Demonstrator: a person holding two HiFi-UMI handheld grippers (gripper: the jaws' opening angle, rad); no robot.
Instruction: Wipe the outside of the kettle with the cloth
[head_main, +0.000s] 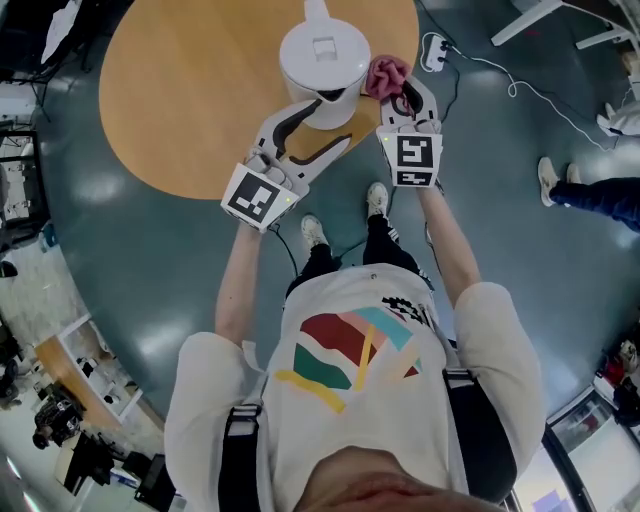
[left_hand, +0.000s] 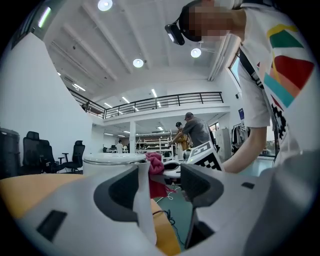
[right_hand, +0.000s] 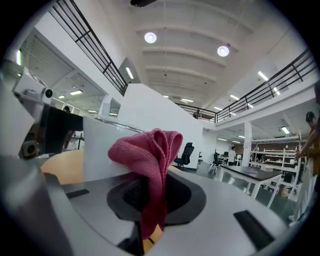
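White kettle (head_main: 323, 55) standing upright near the edge of the round wooden table (head_main: 180, 90), lid on top.

Red cloth (head_main: 386, 74) bunched up and pressed on the kettle's wall, on the right side of the kettle as seen from the head view. Pinched tight in the right gripper (head_main: 405, 103), fingers closed on the cloth, one end hanging down below them.

Left gripper (head_main: 325, 125) at the near side of the kettle, fingers wide apart. Kettle's handle (left_hand: 142, 200) standing between them, right up against one pad and well clear of the other. So not squeezed, just sitting in the gap.

Looks like the wiping is only at its start.

For the next move: kettle just to the left of the cloth hand, touching the cloth. Tall way of the kettle pointing straight up. Right hand closer to the bare wall, so best for the rubbing, up and down or round the side. Left hand best for closing on the handle to keep the kettle from sliding.
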